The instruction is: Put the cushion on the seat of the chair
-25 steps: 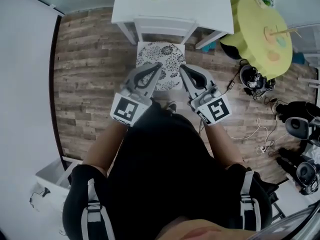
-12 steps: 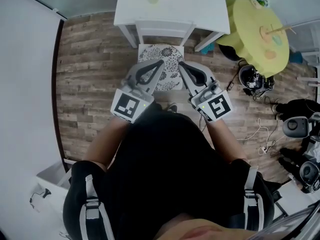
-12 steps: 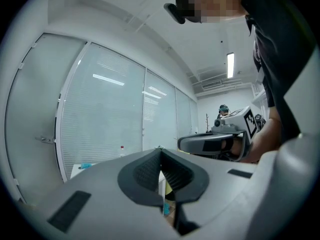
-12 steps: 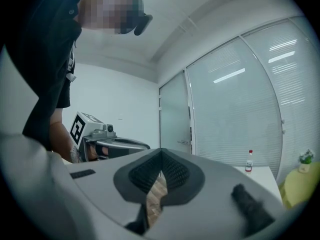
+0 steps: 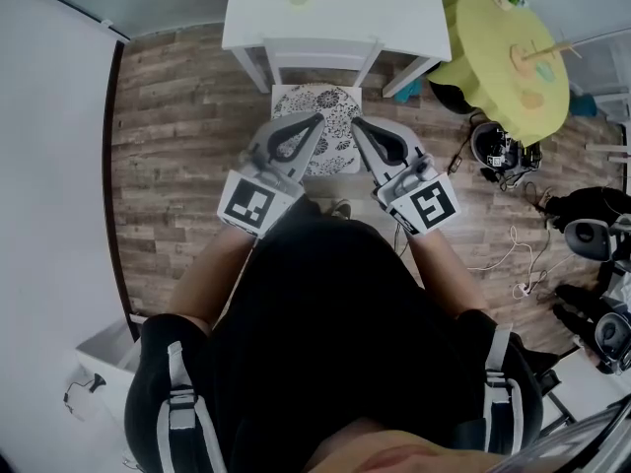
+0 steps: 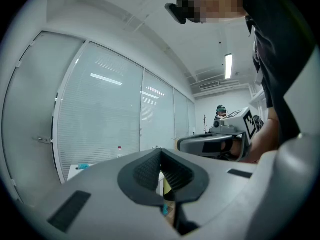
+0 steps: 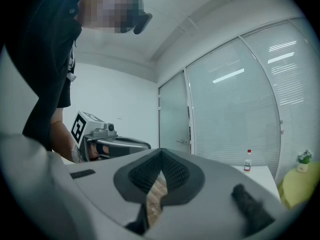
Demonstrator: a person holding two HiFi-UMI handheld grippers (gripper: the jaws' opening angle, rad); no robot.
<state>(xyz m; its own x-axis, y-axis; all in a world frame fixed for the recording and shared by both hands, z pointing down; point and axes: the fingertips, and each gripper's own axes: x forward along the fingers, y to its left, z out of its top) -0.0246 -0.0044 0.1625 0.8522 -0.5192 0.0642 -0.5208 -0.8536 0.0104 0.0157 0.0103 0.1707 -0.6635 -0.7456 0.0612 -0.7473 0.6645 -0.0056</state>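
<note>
A round cushion [image 5: 330, 116] with a black-and-white pattern lies on the seat of the white chair [image 5: 320, 55], which is pushed against a white table [image 5: 335, 8]. Both grippers hover over the seat, pointing level, and neither touches the cushion. My left gripper [image 5: 317, 119] is shut and holds nothing; in the left gripper view its pads [image 6: 150, 171] meet. My right gripper [image 5: 356, 124] is shut and empty too; the right gripper view has its pads [image 7: 175, 170] pressed together. Each gripper shows in the other's view: the right gripper [image 6: 210, 144] and the left gripper [image 7: 117, 145].
A round yellow table [image 5: 508, 57] stands to the right of the white table. Cables [image 5: 513, 264] and dark equipment [image 5: 498, 151] lie on the wooden floor at the right. A white wall panel [image 5: 49, 215] runs along the left side.
Both grippers have risen a little above the chair seat and stay shut. The cushion has not moved.
</note>
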